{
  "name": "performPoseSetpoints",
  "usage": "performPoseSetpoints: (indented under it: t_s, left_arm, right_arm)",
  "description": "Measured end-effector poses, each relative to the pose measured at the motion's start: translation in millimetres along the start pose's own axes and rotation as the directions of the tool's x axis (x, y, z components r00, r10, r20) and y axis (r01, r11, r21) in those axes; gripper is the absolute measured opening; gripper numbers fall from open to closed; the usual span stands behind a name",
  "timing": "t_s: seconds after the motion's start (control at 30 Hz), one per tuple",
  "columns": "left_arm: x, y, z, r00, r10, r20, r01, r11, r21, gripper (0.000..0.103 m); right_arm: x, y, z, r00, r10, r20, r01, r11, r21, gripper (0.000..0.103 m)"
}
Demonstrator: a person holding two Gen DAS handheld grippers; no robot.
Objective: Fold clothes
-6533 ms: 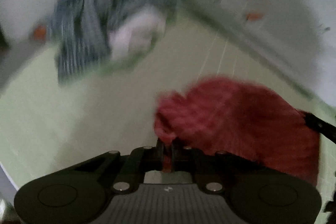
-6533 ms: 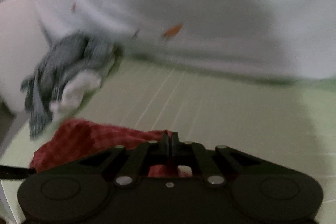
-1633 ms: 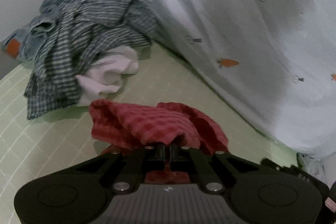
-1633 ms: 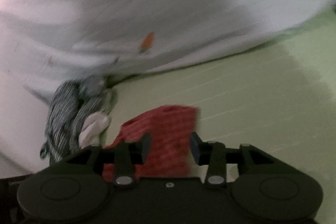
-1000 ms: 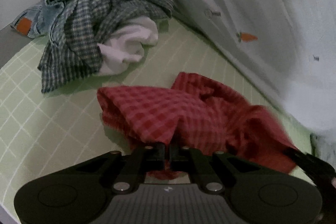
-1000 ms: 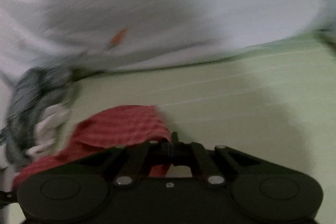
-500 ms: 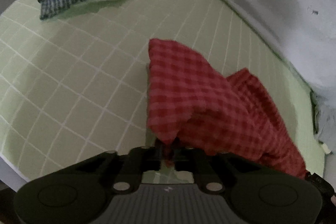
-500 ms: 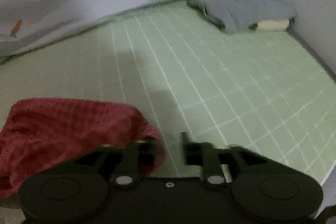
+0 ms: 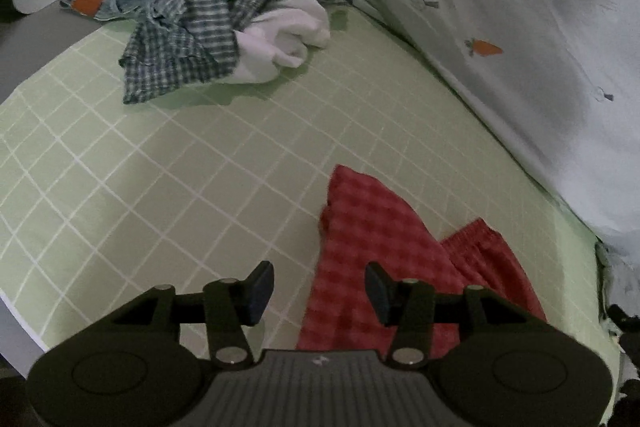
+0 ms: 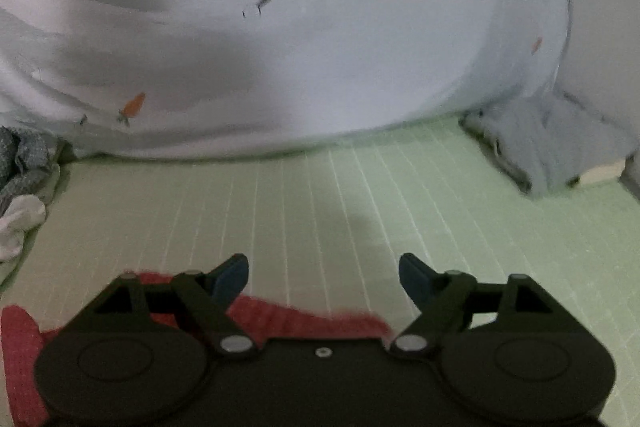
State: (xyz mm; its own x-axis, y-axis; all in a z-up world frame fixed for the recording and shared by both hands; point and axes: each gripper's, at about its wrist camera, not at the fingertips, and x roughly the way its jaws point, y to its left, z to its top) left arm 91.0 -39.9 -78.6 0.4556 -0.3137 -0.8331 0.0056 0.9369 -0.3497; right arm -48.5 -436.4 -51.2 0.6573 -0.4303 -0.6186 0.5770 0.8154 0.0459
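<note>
A red checked garment (image 9: 384, 251) lies on the green grid mat (image 9: 168, 179), folded over on itself, at the lower right of the left wrist view. My left gripper (image 9: 318, 287) is open just above its near edge and holds nothing. In the right wrist view the red garment (image 10: 296, 319) shows as a strip just behind my right gripper (image 10: 324, 277), which is open and empty above the mat (image 10: 340, 211).
A heap with a blue checked shirt (image 9: 224, 7), denim and a white cloth (image 9: 288, 35) lies at the mat's far left. A pale sheet with carrot prints (image 9: 520, 27) hangs along the back. A folded grey-blue garment (image 10: 548, 151) sits at the far right corner.
Both grippers have opened and let go of the red garment, which now lies on the mat. The left view has pulled back toward the heap.
</note>
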Motion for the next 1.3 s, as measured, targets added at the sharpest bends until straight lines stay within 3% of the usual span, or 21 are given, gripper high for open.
performPoseSetpoints:
  t_s: [0.1, 0.23, 0.33, 0.43, 0.67, 0.73, 0.8, 0.93, 0.97, 1.03, 1.07, 1.1, 1.23, 1.3]
  left_arm:
    - [4.2, 0.2, 1.4, 1.000, -0.004, -0.007, 0.004, 1.000, -0.016, 0.052]
    - [19.0, 0.0, 4.5, 0.999, -0.007, -0.035, 0.006, 1.000, -0.027, 0.054]
    - [29.6, -3.6, 9.9, 0.999, -0.014, -0.044, 0.012, 0.999, -0.031, 0.065]
    - [41.4, -10.2, 15.2, 0.997, -0.038, -0.062, 0.037, 0.999, -0.014, 0.070]
    - [72.6, -24.2, 23.5, 0.992, -0.049, -0.116, 0.051, 0.999, 0.019, 0.074]
    - [79.9, -26.2, 25.0, 0.990, -0.052, -0.129, 0.055, 0.998, 0.018, 0.073]
    - [86.2, -25.4, 26.1, 0.987, -0.065, -0.146, 0.065, 0.998, 0.001, 0.072]
    - [92.7, -22.1, 27.3, 0.984, -0.084, -0.156, 0.082, 0.996, -0.024, 0.051]
    - [93.8, -21.5, 27.1, 0.983, -0.087, -0.159, 0.084, 0.996, -0.026, 0.044]
    - [94.6, -20.5, 26.2, 0.981, -0.090, -0.173, 0.086, 0.996, -0.030, 0.033]
    - [95.2, -20.1, 26.0, 0.979, -0.090, -0.183, 0.085, 0.996, -0.034, 0.025]
    - [95.4, -20.2, 26.3, 0.978, -0.090, -0.189, 0.084, 0.996, -0.038, 0.021]
    - [81.2, -23.3, 29.0, 0.987, -0.075, -0.139, 0.074, 0.997, -0.013, 0.003]
    - [69.3, -28.3, 32.6, 0.994, -0.064, -0.092, 0.066, 0.998, 0.016, 0.001]
  right_arm:
    - [-7.4, 2.7, 5.8, 0.998, -0.050, 0.027, 0.050, 0.999, -0.009, 0.087]
    - [5.2, -7.1, 16.0, 1.000, -0.024, -0.002, 0.024, 1.000, -0.003, 0.087]
    - [20.9, 2.0, 18.5, 0.999, 0.014, -0.053, -0.014, 1.000, -0.015, 0.088]
    - [42.2, 23.6, 16.8, 0.986, 0.119, -0.114, -0.128, 0.989, -0.074, 0.092]
    - [108.6, 93.7, 13.5, 0.909, 0.319, -0.270, -0.375, 0.907, -0.190, 0.096]
    - [127.5, 109.9, 11.0, 0.883, 0.359, -0.304, -0.428, 0.881, -0.203, 0.094]
    - [144.1, 124.0, 6.8, 0.844, 0.399, -0.358, -0.485, 0.853, -0.194, 0.082]
    - [162.3, 144.4, -3.4, 0.793, 0.417, -0.445, -0.539, 0.820, -0.193, 0.074]
    - [161.1, 144.4, -5.8, 0.792, 0.420, -0.443, -0.546, 0.812, -0.207, 0.070]
    - [156.1, 140.2, -8.1, 0.797, 0.434, -0.420, -0.554, 0.803, -0.221, 0.033]
    - [152.4, 135.8, -8.1, 0.801, 0.445, -0.400, -0.556, 0.801, -0.222, 0.003]
    - [148.6, 131.5, -8.0, 0.806, 0.456, -0.379, -0.557, 0.800, -0.223, 0.002]
    - [118.4, 98.7, 1.2, 0.869, 0.446, -0.213, -0.481, 0.862, -0.160, 0.001]
    - [102.0, 80.5, 8.4, 0.901, 0.410, -0.141, -0.429, 0.891, -0.151, 0.001]
